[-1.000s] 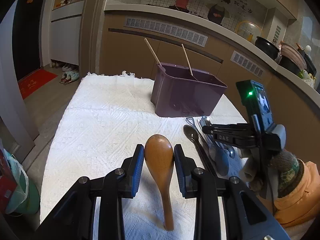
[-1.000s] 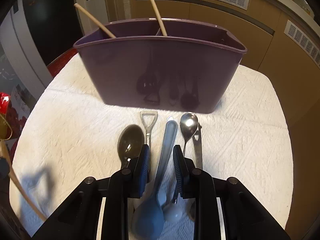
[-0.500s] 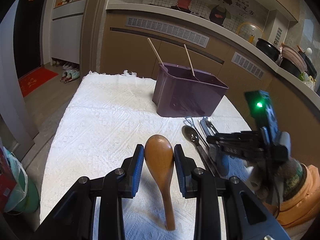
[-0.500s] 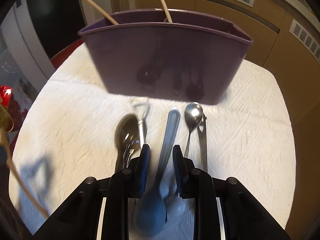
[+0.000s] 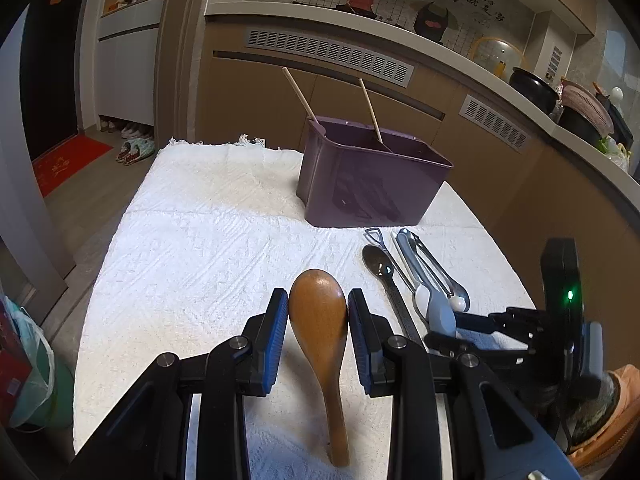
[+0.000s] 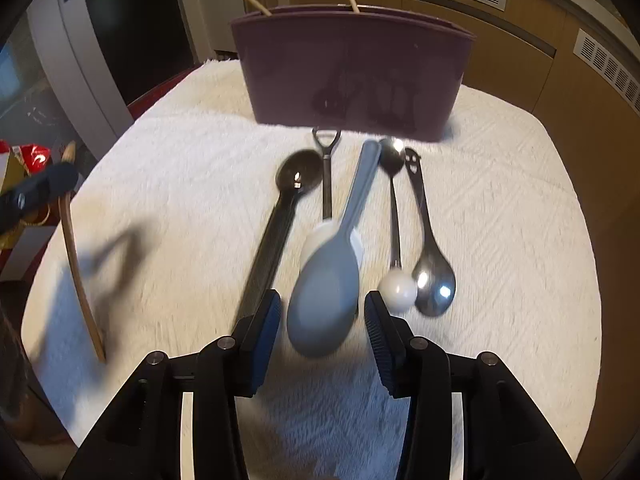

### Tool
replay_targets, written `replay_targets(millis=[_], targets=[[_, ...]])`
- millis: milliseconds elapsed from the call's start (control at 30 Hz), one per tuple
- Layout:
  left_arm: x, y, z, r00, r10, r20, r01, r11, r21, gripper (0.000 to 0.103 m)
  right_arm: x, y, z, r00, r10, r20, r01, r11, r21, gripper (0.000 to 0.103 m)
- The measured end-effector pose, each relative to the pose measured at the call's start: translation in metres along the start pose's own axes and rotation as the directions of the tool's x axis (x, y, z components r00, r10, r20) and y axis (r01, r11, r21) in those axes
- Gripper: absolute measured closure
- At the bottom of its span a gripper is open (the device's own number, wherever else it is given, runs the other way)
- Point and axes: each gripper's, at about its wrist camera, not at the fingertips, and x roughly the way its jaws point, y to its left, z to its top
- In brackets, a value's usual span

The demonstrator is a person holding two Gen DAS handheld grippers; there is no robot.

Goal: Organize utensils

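Note:
My left gripper [image 5: 318,312] is shut on a brown wooden spoon [image 5: 320,320], held above the white cloth; the spoon's handle points down toward the camera. My right gripper [image 6: 322,320] is open just behind the bowl of a grey-blue plastic spoon [image 6: 326,300] that lies on the cloth. Beside it lie a black spoon [image 6: 276,232], a steel opener [image 6: 327,168], a white-knobbed spoon [image 6: 395,248] and a steel spoon [image 6: 430,272]. The purple utensil box [image 5: 368,184] stands behind them with two wooden sticks in it. In the right wrist view the wooden spoon's handle [image 6: 80,280] shows at the left.
The table is covered by a white cloth [image 5: 208,240]. Brown kitchen cabinets and a counter with pots [image 5: 536,88] run behind and to the right. The floor drops away at the left, with bags [image 5: 24,380] near the table's edge.
My right gripper has pulled back along the grey-blue spoon from handle to bowl and its jaws have widened. My left gripper still holds the wooden spoon, hardly moved.

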Motion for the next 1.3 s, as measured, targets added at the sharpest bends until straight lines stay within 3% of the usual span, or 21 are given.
replay_targets(millis=[167, 400, 467, 633, 667, 700, 867, 1033, 1133, 1167, 1233, 1300], targets=[[0.003, -0.003, -0.001, 1.000, 0.000, -0.015, 0.000, 1.000, 0.005, 0.075, 0.000, 0.005, -0.008, 0.996, -0.062, 0.057, 0.064, 0.997, -0.037, 0.056], [0.005, -0.006, -0.002, 0.999, 0.015, -0.029, -0.014, 1.000, 0.010, 0.075, 0.006, 0.009, -0.005, 0.992, -0.078, 0.102, 0.077, 0.997, 0.013, 0.057], [0.002, -0.007, -0.002, 0.999, 0.022, -0.027, -0.021, 1.000, 0.018, 0.075, 0.003, 0.009, -0.004, 0.991, -0.079, 0.110, 0.079, 0.997, 0.002, 0.067], [-0.007, -0.015, -0.002, 1.000, 0.029, -0.007, -0.029, 0.999, 0.036, 0.075, -0.037, 0.001, -0.002, 0.973, -0.086, 0.212, 0.092, 0.996, -0.019, 0.068], [-0.009, -0.018, -0.001, 1.000, 0.028, -0.001, -0.028, 0.999, 0.042, 0.075, -0.049, -0.002, -0.001, 0.966, -0.090, 0.244, 0.098, 0.995, -0.022, 0.084], [-0.013, -0.022, 0.000, 1.000, 0.025, 0.009, -0.026, 0.998, 0.052, 0.075, -0.060, -0.005, 0.001, 0.961, -0.090, 0.262, 0.100, 0.995, -0.025, 0.093], [-0.024, -0.040, 0.002, 0.999, 0.007, 0.038, -0.011, 0.996, 0.092, 0.075, -0.092, -0.024, 0.009, 0.942, -0.101, 0.320, 0.107, 0.994, -0.002, 0.096], [-0.024, -0.046, 0.001, 0.999, 0.019, 0.032, -0.023, 0.993, 0.114, 0.075, -0.092, -0.046, 0.012, 0.955, -0.054, 0.292, 0.042, 0.998, 0.048, 0.098], [-0.017, -0.037, -0.004, 0.997, 0.078, -0.005, -0.077, 0.990, 0.122, 0.075, -0.077, -0.056, 0.006, 0.976, -0.049, 0.214, 0.048, 0.999, 0.007, 0.094], [-0.014, -0.032, -0.007, 0.995, 0.096, -0.022, -0.093, 0.989, 0.119, 0.074, -0.074, -0.058, 0.001, 0.979, -0.062, 0.194, 0.066, 0.998, -0.015, 0.087], [-0.007, -0.018, -0.014, 0.991, 0.122, -0.059, -0.117, 0.989, 0.087, 0.063, -0.067, -0.064, -0.013, 0.984, -0.074, 0.162, 0.080, 0.996, -0.028, 0.069], [0.001, -0.003, -0.020, 0.986, 0.134, -0.099, -0.132, 0.991, 0.034, 0.058, -0.059, -0.069, -0.027, 0.989, -0.058, 0.134, 0.059, 0.998, -0.005, 0.035]])
